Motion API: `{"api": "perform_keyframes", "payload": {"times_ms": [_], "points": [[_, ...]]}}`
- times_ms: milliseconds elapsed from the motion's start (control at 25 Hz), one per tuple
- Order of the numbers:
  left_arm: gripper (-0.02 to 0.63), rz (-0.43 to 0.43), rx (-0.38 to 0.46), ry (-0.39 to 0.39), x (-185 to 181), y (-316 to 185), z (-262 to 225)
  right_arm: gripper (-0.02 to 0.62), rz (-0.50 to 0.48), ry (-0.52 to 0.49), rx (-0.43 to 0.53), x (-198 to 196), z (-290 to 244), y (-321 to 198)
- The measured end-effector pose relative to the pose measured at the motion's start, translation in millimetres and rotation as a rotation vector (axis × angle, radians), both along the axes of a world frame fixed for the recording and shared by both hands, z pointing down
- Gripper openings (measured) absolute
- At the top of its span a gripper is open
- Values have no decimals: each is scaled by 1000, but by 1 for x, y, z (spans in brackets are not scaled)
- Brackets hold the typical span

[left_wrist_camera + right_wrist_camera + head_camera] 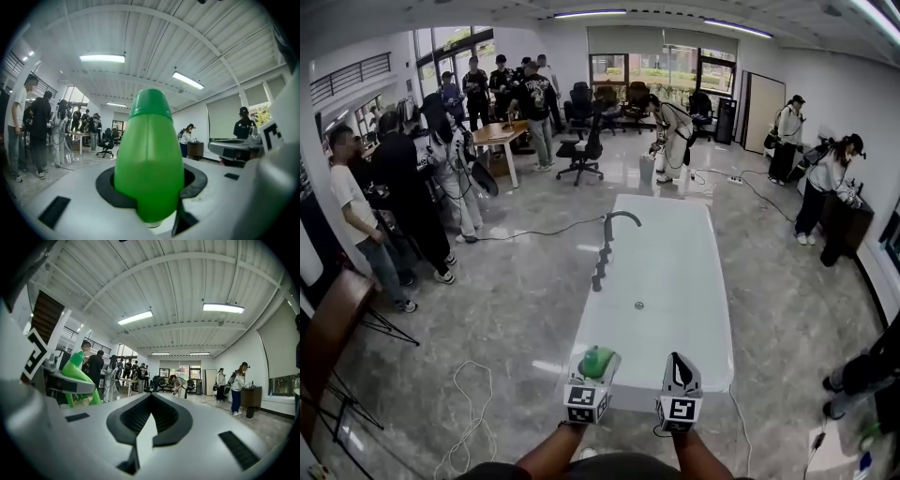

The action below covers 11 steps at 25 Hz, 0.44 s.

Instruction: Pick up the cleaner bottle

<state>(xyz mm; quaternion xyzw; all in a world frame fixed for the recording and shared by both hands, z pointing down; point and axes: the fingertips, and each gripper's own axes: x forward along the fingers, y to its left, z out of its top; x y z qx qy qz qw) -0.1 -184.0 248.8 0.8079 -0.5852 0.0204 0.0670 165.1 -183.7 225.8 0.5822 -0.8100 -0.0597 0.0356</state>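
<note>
The cleaner bottle (pixel 598 361) is bright green with a rounded cap. My left gripper (pixel 592 373) is shut on it and holds it over the near end of the white bathtub (pixel 675 272). In the left gripper view the bottle (pixel 150 154) stands upright between the jaws and fills the middle of the picture. My right gripper (pixel 679 375) is just to the right of it, level with it, shut with nothing between its fingers. In the right gripper view the closed jaws (pixel 147 425) point across the room, and the bottle (pixel 78 376) with its label shows at the left.
A dark curved faucet (pixel 609 234) stands on the tub's left rim, and a drain (pixel 638 305) sits in its floor. Several people stand at the left and back of the room. A white cable (pixel 469 412) lies coiled on the grey floor near a tripod (pixel 356 375).
</note>
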Motion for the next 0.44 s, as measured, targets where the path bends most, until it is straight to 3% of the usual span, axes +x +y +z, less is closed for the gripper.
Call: {"api": "perform_keyframes", "payload": {"times_ms": [240,440], "points": [[190,-18,15,5,5,-1,-4,17,-3,-23,6,7,-1,-4],[190,-31,49,-26,-1,-33,-8,17,-11,-15,49,5,-12,-34]]}}
